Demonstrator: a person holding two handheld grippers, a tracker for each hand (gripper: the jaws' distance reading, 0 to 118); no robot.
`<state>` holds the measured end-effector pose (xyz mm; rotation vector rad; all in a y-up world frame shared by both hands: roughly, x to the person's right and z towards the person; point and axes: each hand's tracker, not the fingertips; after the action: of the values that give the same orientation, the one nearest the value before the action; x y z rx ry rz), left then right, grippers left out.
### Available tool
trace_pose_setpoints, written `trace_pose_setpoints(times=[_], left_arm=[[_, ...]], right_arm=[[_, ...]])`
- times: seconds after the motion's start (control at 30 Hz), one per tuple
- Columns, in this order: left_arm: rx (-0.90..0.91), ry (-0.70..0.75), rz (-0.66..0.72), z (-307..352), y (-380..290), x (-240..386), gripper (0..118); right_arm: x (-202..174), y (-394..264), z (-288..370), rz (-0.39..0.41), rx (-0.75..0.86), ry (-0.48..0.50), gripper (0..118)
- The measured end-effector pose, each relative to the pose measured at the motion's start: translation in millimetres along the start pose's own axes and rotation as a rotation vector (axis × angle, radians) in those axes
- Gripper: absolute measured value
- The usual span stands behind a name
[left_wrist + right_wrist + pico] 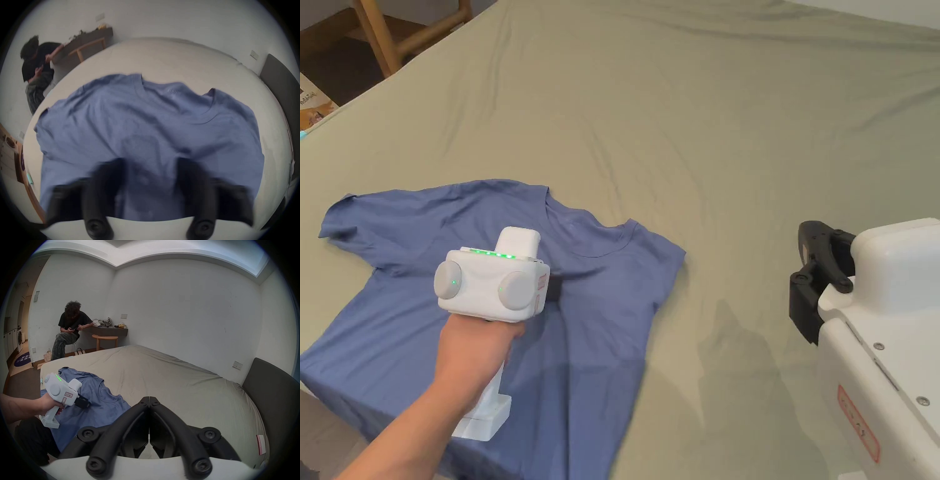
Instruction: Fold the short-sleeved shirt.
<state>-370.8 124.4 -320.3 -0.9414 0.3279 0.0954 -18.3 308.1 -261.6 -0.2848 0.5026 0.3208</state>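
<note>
left gripper point(150, 164): lower centre of its own view, blurred; jaws spread wide apart with blue cloth showing between them, nothing clasped. in the head view its white body sits lower left, held in a hand point(469, 350), above the shirt's middle.

right gripper point(149, 398): lower centre of its own view; jaw tips meet, nothing between them. in the head view it sits at the right edge, over bare sheet, well apart from the shirt.

shirt point(412, 300): blue, short-sleeved, round neck; lies spread flat on the sheet at lower left of the head view, collar toward frame centre, one sleeve reaching to the far left, the other pointing right. soft wrinkles across the chest; hem runs off the bottom edge.

sheet point(737, 156): pale olive, lightly creased, covers a bed.

headboard point(272, 395): dark, right of the right gripper view.

person point(71, 331): seated by the wall, upper left of that view.

stool point(105, 340): wooden, just beside the person.
</note>
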Motion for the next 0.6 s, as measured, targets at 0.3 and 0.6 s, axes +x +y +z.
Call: trace_pose_setpoints(times=[0.3,0.6], left_arm=[[0.086,-0.134,0.211,7.0,-13.0,-32.1,0],[0.365,-0.245,0.319,118.4,-6.1,-54.4,0]], right_arm=[[2.7,5.0,17.9,0.017,0.002,-0.010,1],[17.2,25.1,50.1,-0.016,0.067,-0.059,1]])
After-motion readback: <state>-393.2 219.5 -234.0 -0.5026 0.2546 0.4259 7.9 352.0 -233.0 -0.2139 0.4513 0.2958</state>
